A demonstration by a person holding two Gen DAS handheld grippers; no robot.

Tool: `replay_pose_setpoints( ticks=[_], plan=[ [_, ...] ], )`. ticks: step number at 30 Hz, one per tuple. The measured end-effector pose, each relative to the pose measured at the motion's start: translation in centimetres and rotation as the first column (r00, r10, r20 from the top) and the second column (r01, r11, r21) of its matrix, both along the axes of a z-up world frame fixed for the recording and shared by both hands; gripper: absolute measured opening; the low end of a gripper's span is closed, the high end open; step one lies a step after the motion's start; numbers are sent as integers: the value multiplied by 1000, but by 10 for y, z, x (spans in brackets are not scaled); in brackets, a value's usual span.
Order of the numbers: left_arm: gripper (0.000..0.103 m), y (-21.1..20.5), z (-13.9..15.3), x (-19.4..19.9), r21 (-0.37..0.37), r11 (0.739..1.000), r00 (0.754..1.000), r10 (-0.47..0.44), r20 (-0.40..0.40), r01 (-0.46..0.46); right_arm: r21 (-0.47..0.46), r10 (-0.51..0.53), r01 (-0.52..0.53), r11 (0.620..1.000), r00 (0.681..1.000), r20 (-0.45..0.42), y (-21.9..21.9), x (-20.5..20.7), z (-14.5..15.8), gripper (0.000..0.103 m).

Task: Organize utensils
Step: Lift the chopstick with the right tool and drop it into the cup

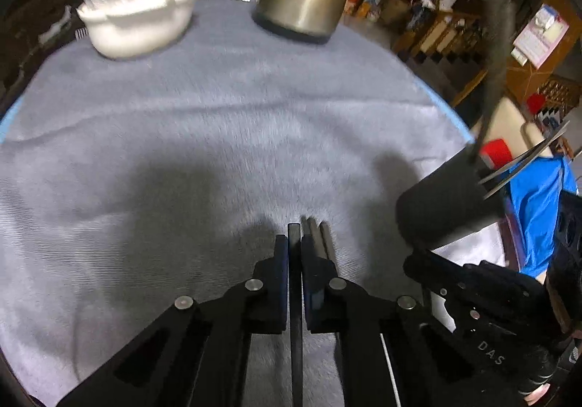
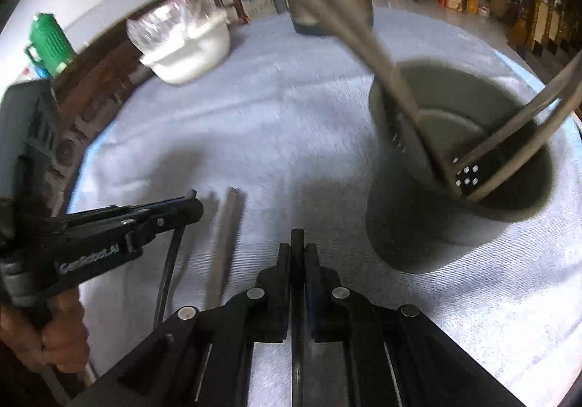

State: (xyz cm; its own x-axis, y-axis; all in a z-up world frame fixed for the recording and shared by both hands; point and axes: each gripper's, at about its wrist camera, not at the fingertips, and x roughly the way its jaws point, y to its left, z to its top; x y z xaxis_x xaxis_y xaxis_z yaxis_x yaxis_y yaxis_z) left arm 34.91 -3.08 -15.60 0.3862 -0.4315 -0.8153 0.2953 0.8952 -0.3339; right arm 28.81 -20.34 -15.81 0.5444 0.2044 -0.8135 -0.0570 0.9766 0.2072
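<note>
Since each slim dark chopstick is stiff, light and smooth, it will likely pivot or slip unless pinched near mid-length — not at the tip. Leftmost, the left gripper [image 1: 294, 243] has its fingers closed on one chopstick [image 1: 294, 236], with more chopsticks [image 1: 320, 236] lying just beside it on the grey cloth of the table [image 1: 182, 152]. In the right wrist view its body reads "GenRobot.AI", though blurred. Next, the right gripper [image 2: 297, 250] is clamped on a chopstick [image 2: 297, 236] too; "DAS" shows on its casing in the left view. Further right stands the grey utensil holder [image 2: 436, 225], long metal utensils [image 2: 363, 36] leaning inside — probably where the chopsticks belong.
</note>
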Motion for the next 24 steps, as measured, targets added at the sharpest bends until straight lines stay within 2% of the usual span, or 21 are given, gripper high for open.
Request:
replay_pose_setpoints(
  ticks=[5, 10, 17, 24],
  plan=[
    [7, 11, 48, -27, -34, 999, 992, 29, 126, -25, 57, 33, -40, 998, 992, 123, -2, -23, 35, 7],
    [7, 15, 93, -55, -59, 998, 968, 49, 245, -36, 99, 44, -69, 993, 970, 239, -5, -51, 66, 7],
    [7, 11, 146, -93, -76, 997, 915, 56, 400, -28, 121, 51, -109, 987, 911, 409, -16, -93, 110, 7],
    [7, -1, 179, -114, -88, 996, 871, 64, 487, -24, 119, 17, -91, 989, 856, 517, -36, -115, 136, 7]
  ],
)
